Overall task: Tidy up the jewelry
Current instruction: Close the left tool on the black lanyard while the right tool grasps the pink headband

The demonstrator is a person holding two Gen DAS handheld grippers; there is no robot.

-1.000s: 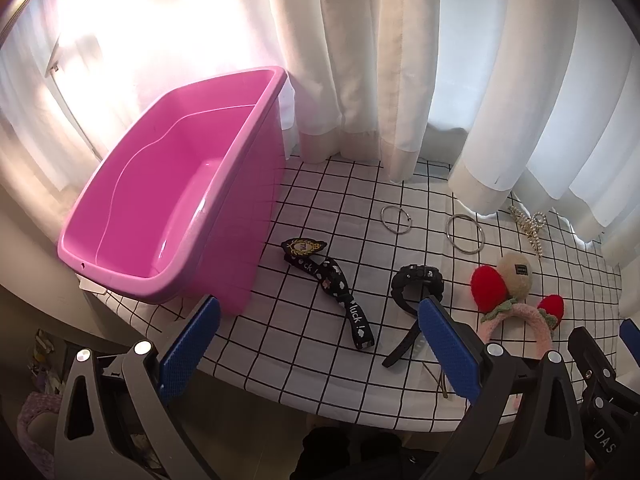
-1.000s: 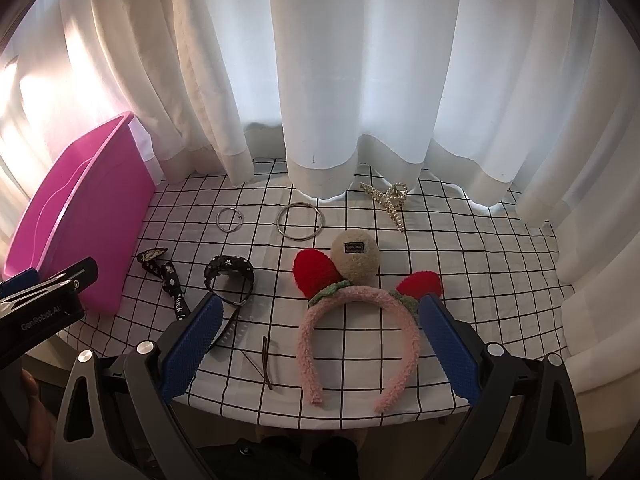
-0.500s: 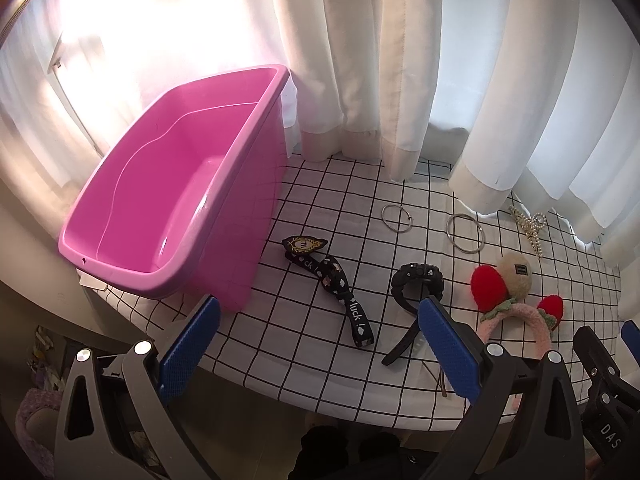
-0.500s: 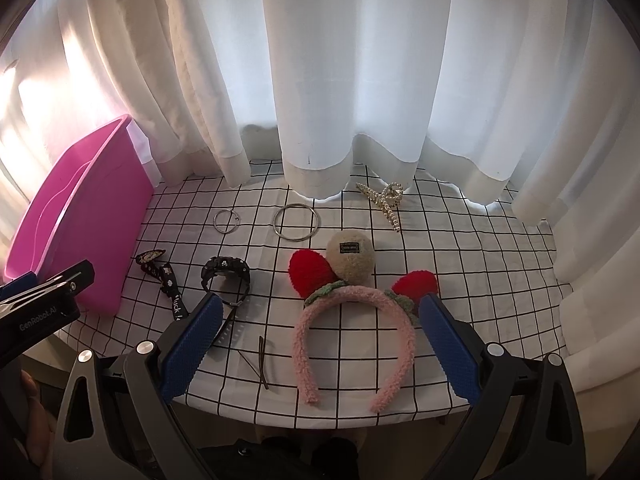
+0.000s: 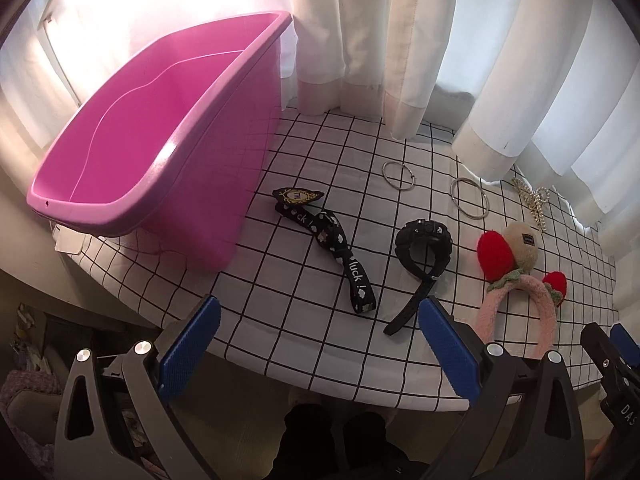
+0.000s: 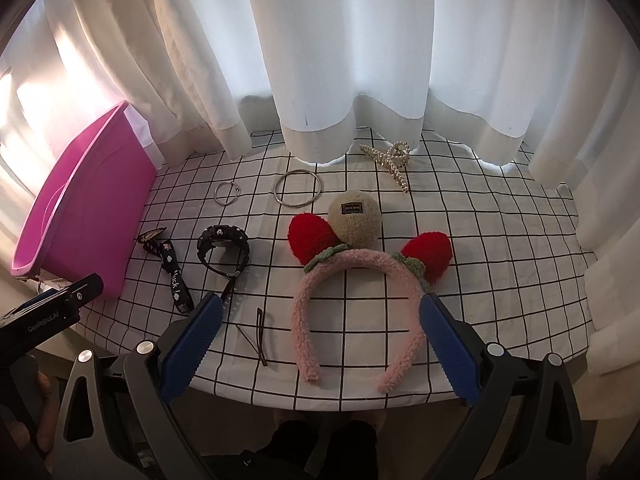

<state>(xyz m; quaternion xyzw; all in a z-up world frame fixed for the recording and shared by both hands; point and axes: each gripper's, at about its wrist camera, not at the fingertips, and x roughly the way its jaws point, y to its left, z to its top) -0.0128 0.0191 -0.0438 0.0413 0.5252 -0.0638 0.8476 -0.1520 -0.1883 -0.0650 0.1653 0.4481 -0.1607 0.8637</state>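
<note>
1. While both grippers hang spread wide and empty just off the table's near edge, the left gripper (image 5: 318, 344) faces the black printed ribbon (image 5: 328, 240) and the black wristwatch (image 5: 423, 242), both lying beyond its blue pads (image 5: 190, 346) and touching neither.
2. The right gripper (image 6: 320, 342) frames the pink plush headband (image 6: 356, 308) with red strawberry ears, whose two ends point at the near edge between the fingers without contact.
3. A thin brown hairpin (image 6: 260, 334) lies just left of the headband, near the right gripper's left pad.
4. Farther back sit the beige pompom (image 6: 354, 218), a small metal ring (image 6: 226, 193), a larger bangle (image 6: 298, 189) and a pearl claw clip (image 6: 390, 160) near the curtain (image 6: 340, 60).
5. The pink plastic tub (image 5: 160, 120) stands empty at the table's left edge.
6. Against the earlier frames, both grippers have eased slightly closer to the checked tablecloth (image 6: 500, 260); every item stays where it lay.
</note>
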